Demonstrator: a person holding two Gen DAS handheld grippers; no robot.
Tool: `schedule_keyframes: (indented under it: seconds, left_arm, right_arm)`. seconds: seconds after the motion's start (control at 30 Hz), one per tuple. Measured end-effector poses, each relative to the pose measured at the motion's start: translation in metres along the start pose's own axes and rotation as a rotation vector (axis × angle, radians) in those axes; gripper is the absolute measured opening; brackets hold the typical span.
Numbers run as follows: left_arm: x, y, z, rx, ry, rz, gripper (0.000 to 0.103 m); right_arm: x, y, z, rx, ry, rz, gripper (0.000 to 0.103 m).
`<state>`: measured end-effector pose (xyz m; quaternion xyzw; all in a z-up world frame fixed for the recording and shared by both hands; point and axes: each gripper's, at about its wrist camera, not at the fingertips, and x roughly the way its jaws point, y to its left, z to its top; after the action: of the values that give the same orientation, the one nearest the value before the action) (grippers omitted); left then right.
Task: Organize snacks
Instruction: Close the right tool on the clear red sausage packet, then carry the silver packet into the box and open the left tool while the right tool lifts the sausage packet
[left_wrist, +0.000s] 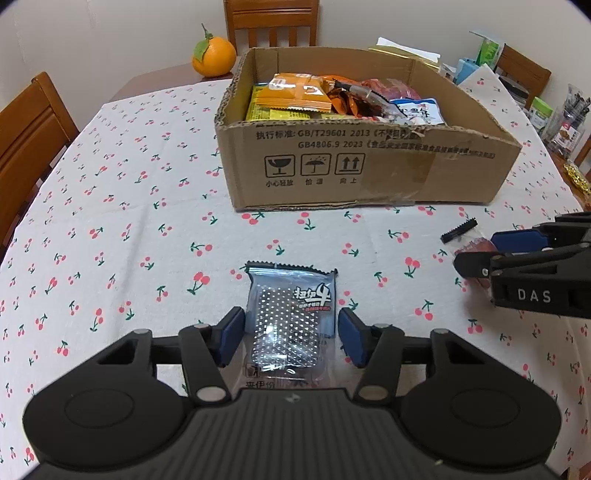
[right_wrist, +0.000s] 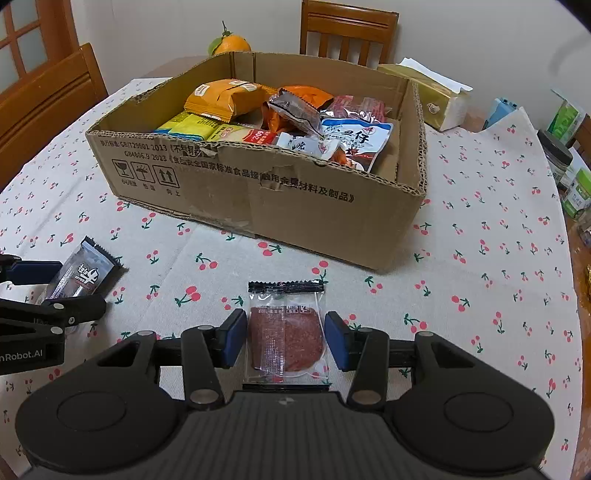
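My left gripper (left_wrist: 291, 338) clamps the silver dotted packet (left_wrist: 291, 317) at lower centre; my right gripper (right_wrist: 286, 338) clamps the red-disc packet (right_wrist: 286, 332), below the cardboard box (right_wrist: 295, 199).

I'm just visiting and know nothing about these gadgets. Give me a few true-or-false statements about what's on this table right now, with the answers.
1. The cardboard box is empty. False: it holds many snack packets.
2. A silver-blue packet lies between the left tongs. True.
3. The right tongs straddle a banana. False: between them lies a clear packet with a red round slice.
4. An orange sits on the table beyond the box. True.
5. The tablecloth is plain blue. False: it is white with a cherry print.
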<state>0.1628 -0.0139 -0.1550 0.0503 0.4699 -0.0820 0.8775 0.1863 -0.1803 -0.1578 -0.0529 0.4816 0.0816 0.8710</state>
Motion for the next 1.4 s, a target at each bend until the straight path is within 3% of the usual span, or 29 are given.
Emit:
schedule_keyframes:
  seconds: [0.87,1.23,1.4]
  left_arm:
    - [-0.017,0.005,0.008,0.092,0.014,-0.065,0.044]
    - [-0.061,0.009,0.039,0.202,0.024,-0.181,0.044]
    - [-0.08,0.007,0.066,0.25,-0.01,-0.218,0.044]
  right_arm:
    - [-0.011,-0.003,0.0,-0.019,0.012,0.012,0.05]
    - [-0.054,-0.002,0.011,-0.127,0.002,0.065,0.05]
    - [-0.076,-0.003,0.016,-0.166,-0.023,0.099,0.05]
